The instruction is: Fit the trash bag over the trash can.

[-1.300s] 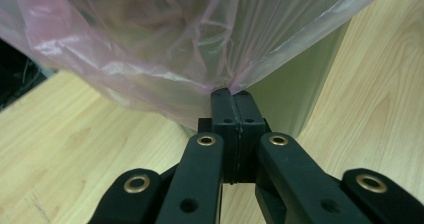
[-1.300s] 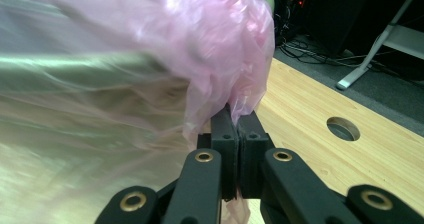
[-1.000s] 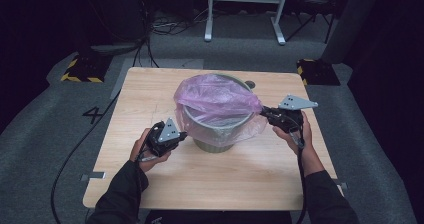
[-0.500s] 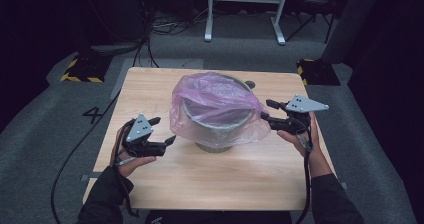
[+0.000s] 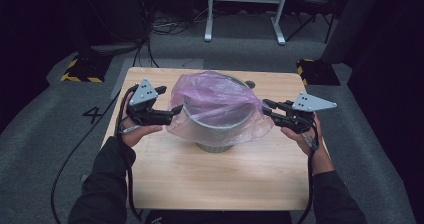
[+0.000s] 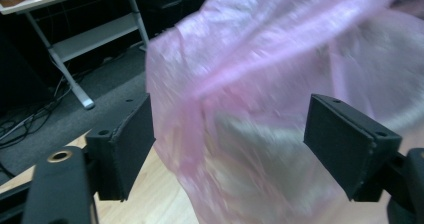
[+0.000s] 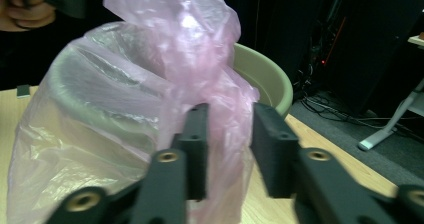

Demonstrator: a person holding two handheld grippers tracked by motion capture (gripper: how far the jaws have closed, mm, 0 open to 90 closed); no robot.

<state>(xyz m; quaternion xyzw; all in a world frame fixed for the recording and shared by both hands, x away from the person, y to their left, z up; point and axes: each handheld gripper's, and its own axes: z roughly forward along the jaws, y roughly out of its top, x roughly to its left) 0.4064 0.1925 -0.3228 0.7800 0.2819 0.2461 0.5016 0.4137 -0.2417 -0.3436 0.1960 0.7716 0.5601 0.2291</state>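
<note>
wooden table, left gripper seemingly higher

The high view is dim: light from above falls on the wooden table at centre frame while the edges sink to near black. The left gripper view is motion-blurred, the pink plastic bag smeared. In the right gripper view, the near jaws along the bottom are soft, and the bag glares at top centre.

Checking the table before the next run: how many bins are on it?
1. A single pale green bin stands at the middle of the wooden table, draped in a pink plastic bag. Anything inside it is hidden by the bag.
</note>
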